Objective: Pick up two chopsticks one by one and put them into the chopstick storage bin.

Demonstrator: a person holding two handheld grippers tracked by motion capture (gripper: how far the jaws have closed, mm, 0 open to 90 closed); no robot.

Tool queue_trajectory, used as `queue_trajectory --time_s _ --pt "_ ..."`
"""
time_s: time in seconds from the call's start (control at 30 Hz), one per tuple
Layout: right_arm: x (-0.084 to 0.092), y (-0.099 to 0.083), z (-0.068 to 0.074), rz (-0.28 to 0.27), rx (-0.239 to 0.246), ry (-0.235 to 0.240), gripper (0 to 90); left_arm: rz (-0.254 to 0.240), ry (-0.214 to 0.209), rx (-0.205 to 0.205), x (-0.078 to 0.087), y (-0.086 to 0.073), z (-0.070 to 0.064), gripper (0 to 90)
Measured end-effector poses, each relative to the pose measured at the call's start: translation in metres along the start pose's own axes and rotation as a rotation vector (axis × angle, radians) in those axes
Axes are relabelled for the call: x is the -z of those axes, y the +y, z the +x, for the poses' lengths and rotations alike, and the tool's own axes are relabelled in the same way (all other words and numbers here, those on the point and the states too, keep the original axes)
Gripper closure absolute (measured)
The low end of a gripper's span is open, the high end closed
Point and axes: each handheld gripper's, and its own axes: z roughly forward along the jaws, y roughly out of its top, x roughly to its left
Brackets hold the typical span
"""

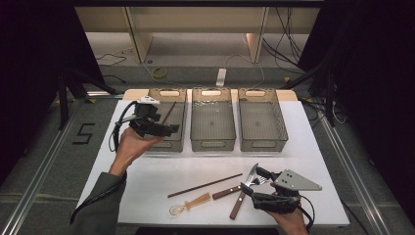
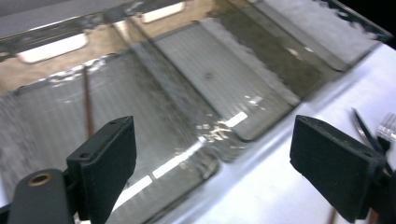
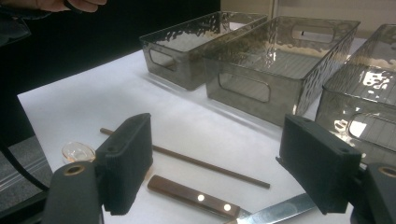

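Left gripper (image 1: 172, 129) over left smoked-plastic bin (image 1: 179, 96), jaws wide, nothing between; thin brown chopstick (image 1: 169, 112) leaning inside against wall, could tip out if bin is bumped. Second brown chopstick (image 1: 204, 185) on white tabletop (image 1: 147, 171), close to wooden-handled knife (image 1: 241, 187): risk of pinching both. Right gripper (image 1: 254, 188) low over knife, jaws wide, empty.

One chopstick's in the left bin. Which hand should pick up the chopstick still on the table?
Right, probably. The right gripper hovers open beside the loose chopstick, knife and fork, while the left gripper, open and empty, is over the left bin.
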Motion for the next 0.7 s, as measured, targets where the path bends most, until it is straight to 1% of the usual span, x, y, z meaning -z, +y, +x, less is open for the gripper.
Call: queue_trajectory --time_s 0.1,0.17,0.33,0.4,0.57,0.7 --pt "0.001 0.0 0.001 -0.006 -0.001 0.002 26.2 0.046 -0.012 -0.039 -0.004 -0.004 -0.011 14.2" --pt "0.001 0.001 0.0 -0.007 -0.001 0.002 26.2 0.058 -0.011 -0.058 -0.004 -0.006 -0.016 14.3" --pt "0.001 0.0 0.001 -0.006 -0.003 0.001 26.2 0.071 -0.027 -0.075 -0.002 -0.009 -0.022 14.4" --pt "0.001 0.0 0.001 -0.007 -0.002 0.002 26.2 0.083 -0.035 -0.082 -0.003 -0.01 -0.024 15.1" --pt "0.001 0.0 0.001 -0.006 -0.002 0.001 26.2 0.113 -0.036 -0.112 -0.006 -0.012 -0.033 15.6" --pt "0.001 0.0 0.0 -0.003 -0.002 -0.001 26.1 0.153 -0.038 -0.121 -0.01 -0.016 -0.039 16.1"
